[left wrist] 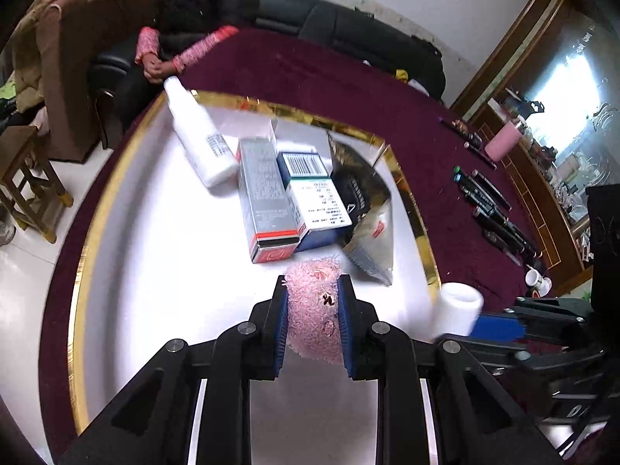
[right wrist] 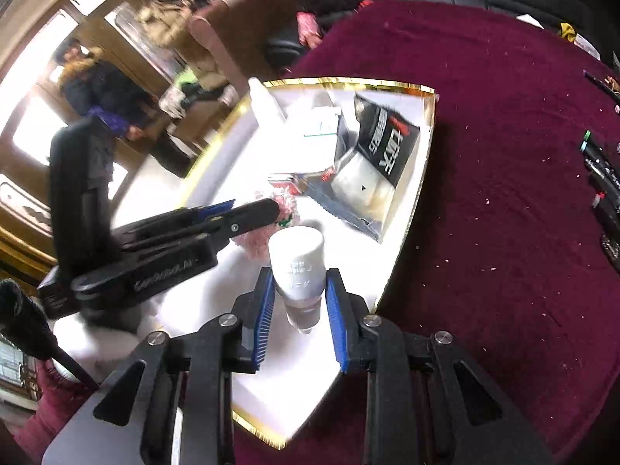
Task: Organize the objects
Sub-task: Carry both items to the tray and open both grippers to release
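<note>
On the white board [left wrist: 155,271] with its gold rim, several packages lie side by side: a white bottle [left wrist: 197,135] on its side with a barcode label, a silver carton [left wrist: 263,197] with a red and black end, a blue-and-white box [left wrist: 310,190] showing a barcode and small print too fine to read, and a foil pouch [left wrist: 362,201]. From the right wrist view the pouch [right wrist: 383,151] shows large white characters on a black panel, though blur keeps them from being read with certainty.

Just short of the cartons, the left gripper [left wrist: 314,321] is closed on a fuzzy pink item [left wrist: 310,310], blue pads pressing it from both sides; a small dark mark shows on the fluff. Beside it, the right gripper [right wrist: 297,298] clamps a small white bottle [right wrist: 297,263] with faint grey lettering, its cap end toward the camera, above the board's near edge.

Under the board lies a maroon cloth [left wrist: 348,77] specked with crumbs, with dark pens [left wrist: 492,209] and a pink cup [left wrist: 502,143] off to the right. Behind sit a dark sofa [left wrist: 348,27], a wooden stool [left wrist: 31,182], and a seated person [left wrist: 193,19] in a dark jacket with patterned pink sleeves.
</note>
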The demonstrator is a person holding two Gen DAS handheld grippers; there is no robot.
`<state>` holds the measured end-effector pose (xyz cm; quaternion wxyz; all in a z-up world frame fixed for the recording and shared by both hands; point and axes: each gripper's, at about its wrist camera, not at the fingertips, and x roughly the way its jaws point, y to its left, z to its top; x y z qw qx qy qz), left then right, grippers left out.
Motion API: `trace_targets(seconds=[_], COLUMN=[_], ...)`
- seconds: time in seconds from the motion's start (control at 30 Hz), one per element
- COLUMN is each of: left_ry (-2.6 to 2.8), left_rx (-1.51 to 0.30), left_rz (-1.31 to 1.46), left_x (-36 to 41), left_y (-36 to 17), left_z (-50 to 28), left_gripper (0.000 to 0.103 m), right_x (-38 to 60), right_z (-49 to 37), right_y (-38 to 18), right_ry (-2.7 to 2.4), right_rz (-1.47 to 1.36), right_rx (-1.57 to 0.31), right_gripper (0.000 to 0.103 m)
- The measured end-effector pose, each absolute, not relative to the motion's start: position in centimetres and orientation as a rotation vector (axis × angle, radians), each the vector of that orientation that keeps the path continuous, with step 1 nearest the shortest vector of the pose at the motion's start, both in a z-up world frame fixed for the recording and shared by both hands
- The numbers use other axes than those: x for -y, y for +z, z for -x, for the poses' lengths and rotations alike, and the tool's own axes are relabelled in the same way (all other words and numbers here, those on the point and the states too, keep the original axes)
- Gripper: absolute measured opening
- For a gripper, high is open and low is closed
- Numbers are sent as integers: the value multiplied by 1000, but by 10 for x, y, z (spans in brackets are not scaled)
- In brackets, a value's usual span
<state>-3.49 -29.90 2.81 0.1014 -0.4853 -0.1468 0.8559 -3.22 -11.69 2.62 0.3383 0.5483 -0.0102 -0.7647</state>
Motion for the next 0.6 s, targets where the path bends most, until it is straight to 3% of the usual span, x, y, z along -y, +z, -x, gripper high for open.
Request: trace_targets(seconds=[0.33,0.4,0.43,0.47,0.6], left_ry=[2455,2443,2444,2455,2459], left_rx=[429,434,441,440,490], left_rz=[1449,1449,1446,1449,1431], left_x=[279,279,279,279,286], left_y=[26,25,26,26,30], left_z=[49,49,49,49,47], left_gripper=[25,31,41,44,50], right_x=[123,122,121,120,117], right_z=[57,60,60,62,62], right_y=[14,14,14,13,17], right_ry=[-2083,-2094,-2095,-2098,-2111], right_rz=[-1515,-1525,-1528,-1532,-1515], right_rx=[6,11,13,17,20], right_gripper=[25,26,26,27,28])
